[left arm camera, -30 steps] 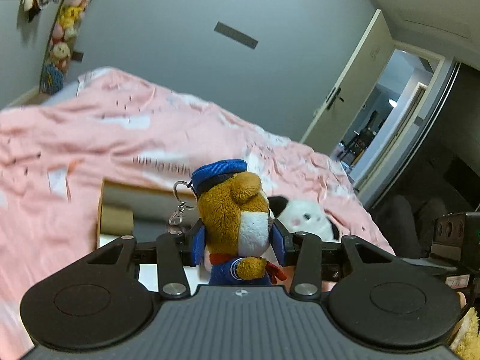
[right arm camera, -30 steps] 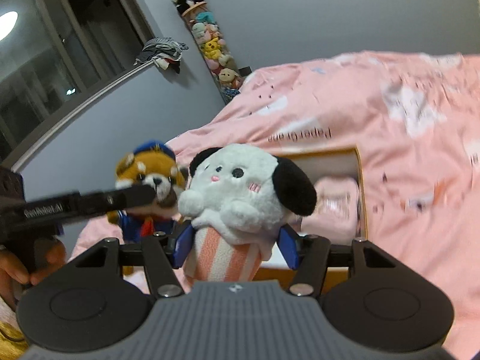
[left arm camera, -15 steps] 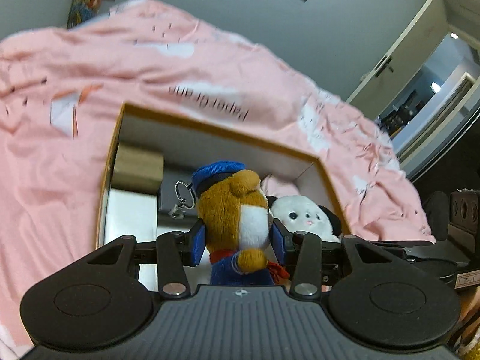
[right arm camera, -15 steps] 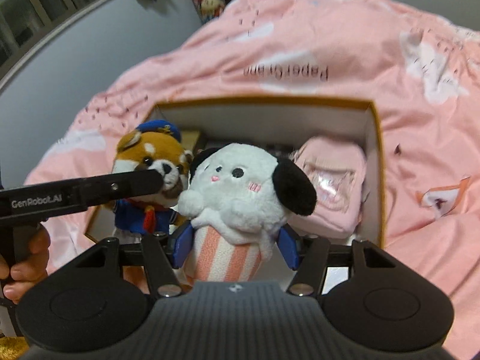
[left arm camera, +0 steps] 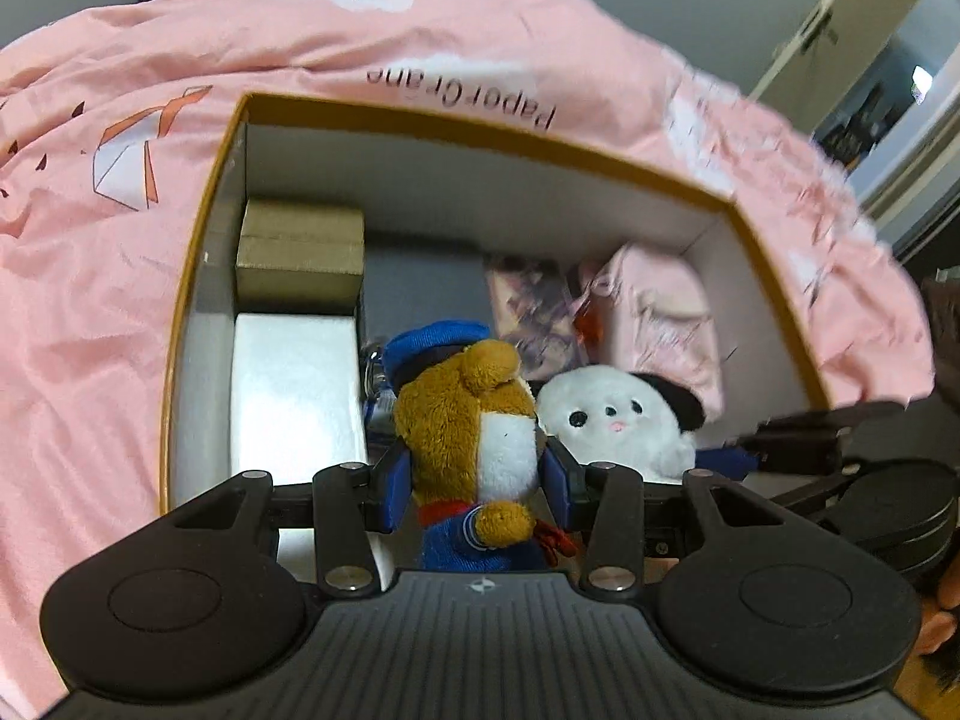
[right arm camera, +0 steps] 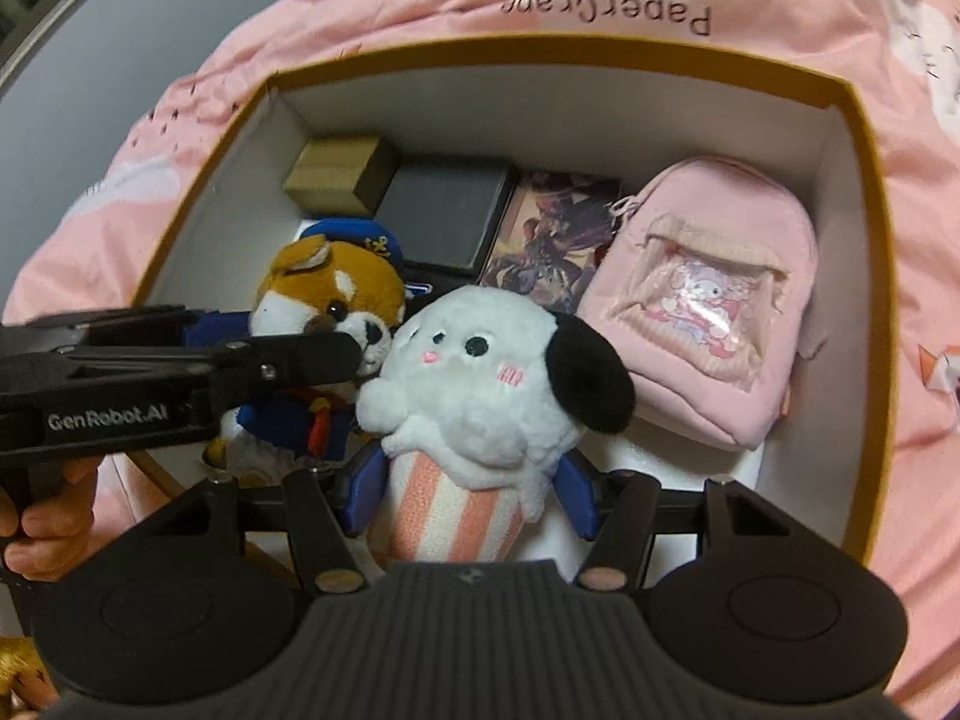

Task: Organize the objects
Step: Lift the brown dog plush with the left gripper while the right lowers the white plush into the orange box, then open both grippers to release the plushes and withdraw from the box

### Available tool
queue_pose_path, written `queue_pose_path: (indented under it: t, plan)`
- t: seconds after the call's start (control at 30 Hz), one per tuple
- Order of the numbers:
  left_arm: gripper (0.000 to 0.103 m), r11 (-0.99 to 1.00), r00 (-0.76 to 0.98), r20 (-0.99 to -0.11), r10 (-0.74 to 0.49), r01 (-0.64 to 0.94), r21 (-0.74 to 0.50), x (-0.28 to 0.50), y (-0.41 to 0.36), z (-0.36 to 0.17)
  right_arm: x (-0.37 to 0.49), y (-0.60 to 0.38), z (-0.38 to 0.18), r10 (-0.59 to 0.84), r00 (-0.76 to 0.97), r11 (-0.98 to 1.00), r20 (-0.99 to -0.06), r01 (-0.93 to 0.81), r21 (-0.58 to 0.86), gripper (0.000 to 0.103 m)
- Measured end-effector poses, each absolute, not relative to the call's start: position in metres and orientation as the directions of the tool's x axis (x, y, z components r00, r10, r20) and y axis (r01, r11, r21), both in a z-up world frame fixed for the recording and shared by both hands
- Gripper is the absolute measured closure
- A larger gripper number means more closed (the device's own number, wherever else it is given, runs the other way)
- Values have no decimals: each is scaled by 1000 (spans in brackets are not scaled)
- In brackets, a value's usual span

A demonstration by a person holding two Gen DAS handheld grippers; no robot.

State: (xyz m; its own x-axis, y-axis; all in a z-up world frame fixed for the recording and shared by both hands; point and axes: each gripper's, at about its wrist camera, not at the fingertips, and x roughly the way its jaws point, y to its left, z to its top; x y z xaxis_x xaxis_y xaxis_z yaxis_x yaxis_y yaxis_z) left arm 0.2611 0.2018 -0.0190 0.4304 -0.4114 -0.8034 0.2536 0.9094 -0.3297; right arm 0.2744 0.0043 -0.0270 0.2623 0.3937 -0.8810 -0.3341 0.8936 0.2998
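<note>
Fingers (left arm camera: 399, 483) of the left gripper (left arm camera: 477, 483) pinch a sailor-capped dog plush (left arm camera: 474, 420); the right gripper (right arm camera: 465, 489) clamps a black-eared white puppy plush (right arm camera: 480, 372), both angled down over the open box (right arm camera: 864, 138).

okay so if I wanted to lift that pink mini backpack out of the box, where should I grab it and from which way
Probably by its top, where the small loop sits. The pink mini backpack lies flat on its back against the box's right wall, so come straight down from above, jaws across the narrower top end.
</note>
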Motion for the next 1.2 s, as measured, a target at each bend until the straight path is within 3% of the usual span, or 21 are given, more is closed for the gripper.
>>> queue_pose_path:
  t: [0.37,0.6,0.63,0.67,0.7,0.8,0.87,1.2]
  plan:
    - [48,921,373,-851,-371,268,-284,270,192,-35,282,17,-42,364,216,890,-906,-368,270,31]
    - [44,902,414,-814,-408,319,-290,256,201,-15,268,-1,-14,389,289,887,-875,-373,271,26]
    - [45,896,426,-798,-425,321,-306,253,205,-10,266,-6,-9,397,309,888,-864,-367,277,27]
    - [51,891,439,-783,-441,319,-324,252,208,-6,264,-10,-5,404,327,890,-854,-358,284,30]
    - [59,886,456,-765,-455,315,-340,251,211,-2,263,-14,-3,413,343,891,-844,-344,296,38]
    - [68,896,481,-760,-436,307,-320,255,210,2,267,-18,-7,414,365,901,-834,-296,318,56]
    - [75,899,459,-778,-429,300,-318,260,206,-3,271,-18,-14,410,356,907,-840,-259,333,62]
    - [80,924,472,-800,-370,276,-264,262,206,-19,274,-10,-32,394,354,918,-848,-198,344,61]
